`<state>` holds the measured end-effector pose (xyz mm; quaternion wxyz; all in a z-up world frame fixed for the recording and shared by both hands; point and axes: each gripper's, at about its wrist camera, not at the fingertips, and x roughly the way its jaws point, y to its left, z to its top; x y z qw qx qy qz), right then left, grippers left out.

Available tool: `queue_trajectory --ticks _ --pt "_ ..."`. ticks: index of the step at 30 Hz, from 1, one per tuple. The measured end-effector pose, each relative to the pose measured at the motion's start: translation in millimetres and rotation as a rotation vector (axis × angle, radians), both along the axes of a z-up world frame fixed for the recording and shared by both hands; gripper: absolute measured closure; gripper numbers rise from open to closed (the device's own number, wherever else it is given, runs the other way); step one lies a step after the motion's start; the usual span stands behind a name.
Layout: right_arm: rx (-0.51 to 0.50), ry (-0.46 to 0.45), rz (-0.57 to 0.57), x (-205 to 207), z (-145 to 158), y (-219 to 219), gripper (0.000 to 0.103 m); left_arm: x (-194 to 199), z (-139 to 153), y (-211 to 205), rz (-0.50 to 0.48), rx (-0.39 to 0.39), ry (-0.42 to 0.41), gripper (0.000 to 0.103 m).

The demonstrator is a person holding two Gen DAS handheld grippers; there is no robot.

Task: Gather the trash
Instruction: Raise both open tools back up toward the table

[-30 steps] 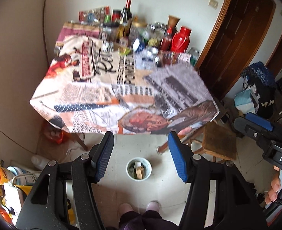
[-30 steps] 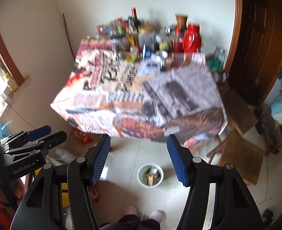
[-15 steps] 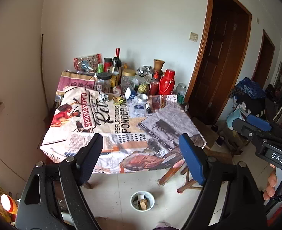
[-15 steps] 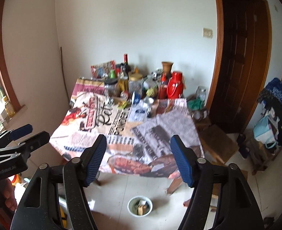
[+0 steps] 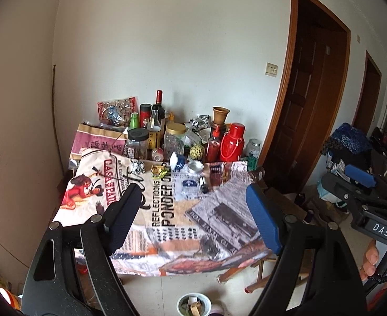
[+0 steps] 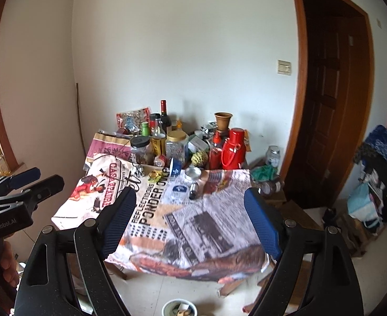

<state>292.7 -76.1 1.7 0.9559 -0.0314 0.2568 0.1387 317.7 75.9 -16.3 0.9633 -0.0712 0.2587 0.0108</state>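
A table under a printed cloth [image 5: 167,221] holds loose trash: a crumpled foil ball [image 5: 138,167], a yellow-green wrapper [image 5: 159,171] and a flattened clear bottle [image 5: 189,184]. On the floor below stands a small white bin [image 5: 193,304] with scraps in it. My left gripper [image 5: 194,188] hangs open in the air in front of the table, with nothing between its fingers. My right gripper [image 6: 190,191] is held beside it, its jaws opening, also empty. The foil ball [image 6: 139,170], the wrapper [image 6: 156,175] and the bin [image 6: 179,308] show in the right wrist view too.
Bottles, jars and a red thermos [image 5: 232,142] crowd the table's far end by the wall. A wooden stool [image 5: 259,266] stands under the right corner. Brown doors [image 5: 306,121] and a heap of clothes [image 5: 351,142] fill the right side.
Both grippers rose and tipped up, so the view went from the floor bin to the table top and wall. Both pairs of jaws spread wider.
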Motion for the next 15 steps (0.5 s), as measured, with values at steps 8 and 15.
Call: queue_trajectory --ticks 8,15 --pt "-0.025 0.005 0.068 67 3 -19 0.021 76 -1 -18 0.054 -0.009 0.000 0.022" --pt "-0.039 0.039 0.105 120 -7 -31 0.013 133 -10 -23 0.137 -0.039 0.034 0.013"
